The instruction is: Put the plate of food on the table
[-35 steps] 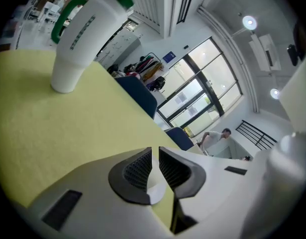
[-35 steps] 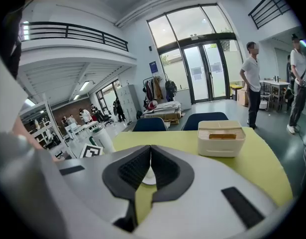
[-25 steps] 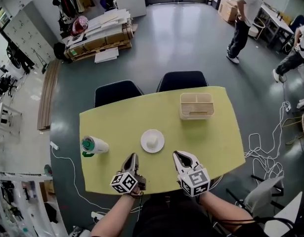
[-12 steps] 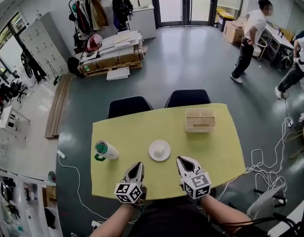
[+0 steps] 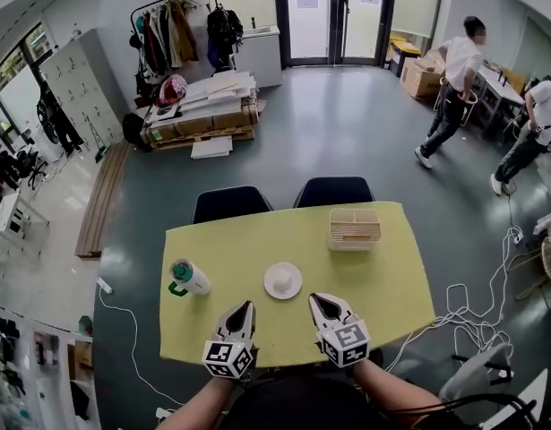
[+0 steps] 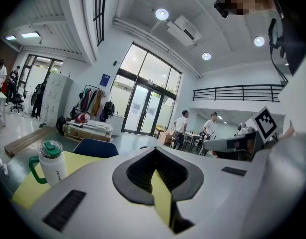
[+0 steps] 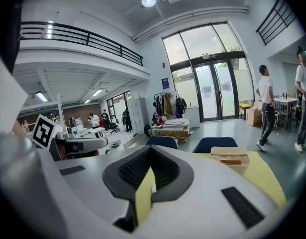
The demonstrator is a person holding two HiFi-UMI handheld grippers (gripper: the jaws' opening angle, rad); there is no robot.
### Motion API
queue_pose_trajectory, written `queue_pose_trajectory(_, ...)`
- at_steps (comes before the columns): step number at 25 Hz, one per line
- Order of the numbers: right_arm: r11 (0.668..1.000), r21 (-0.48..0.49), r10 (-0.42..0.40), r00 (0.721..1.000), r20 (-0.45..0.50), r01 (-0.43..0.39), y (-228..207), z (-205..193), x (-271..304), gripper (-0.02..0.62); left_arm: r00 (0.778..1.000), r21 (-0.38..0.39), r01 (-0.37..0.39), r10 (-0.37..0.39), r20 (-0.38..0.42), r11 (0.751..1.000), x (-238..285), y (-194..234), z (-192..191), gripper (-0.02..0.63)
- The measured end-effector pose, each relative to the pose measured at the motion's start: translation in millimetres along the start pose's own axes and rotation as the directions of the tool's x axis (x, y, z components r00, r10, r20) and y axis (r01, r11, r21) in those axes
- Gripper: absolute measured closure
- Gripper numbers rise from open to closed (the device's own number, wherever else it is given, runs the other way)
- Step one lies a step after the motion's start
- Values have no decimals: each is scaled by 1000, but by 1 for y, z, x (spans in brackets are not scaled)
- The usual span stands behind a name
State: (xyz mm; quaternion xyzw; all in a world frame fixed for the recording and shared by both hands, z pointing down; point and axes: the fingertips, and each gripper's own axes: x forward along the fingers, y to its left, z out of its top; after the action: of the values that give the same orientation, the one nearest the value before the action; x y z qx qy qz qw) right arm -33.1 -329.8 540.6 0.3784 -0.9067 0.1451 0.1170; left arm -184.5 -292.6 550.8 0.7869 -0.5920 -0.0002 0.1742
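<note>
Head view: the left gripper [image 5: 243, 307] and the right gripper [image 5: 316, 300] are held side by side above the near edge of the yellow table [image 5: 391, 285], each with its jaws brought together and nothing between them. The white plate [image 5: 283, 281], with a pale piece of food on it, is set on the table just beyond the two jaw tips and between them, touched by neither. A green-capped bottle [image 5: 187, 277] is seen to the left of the plate and a slatted wooden basket [image 5: 354, 228] farther back on the right. Two dark chairs [image 5: 233, 202] are tucked at the far edge. Nothing is found between the grippers and the plate.

Left gripper view: the jaws are seen closed, with only a thin sliver of yellow tabletop visible through them and nothing gripped. The bottle is noted on the left, upright on the table, and the right gripper at the right edge.

Right gripper view: the jaws are seen closed to a narrow slit and empty. The basket is noted ahead on the right, with the chairs behind it and the left gripper at the left.
</note>
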Motion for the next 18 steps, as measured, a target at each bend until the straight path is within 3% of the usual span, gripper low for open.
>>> queue_pose_trajectory(18,998,-51,-46,999,20,47,-3,5,-14,584,999,20,40,-40,-9,999,-4,-23,3,597)
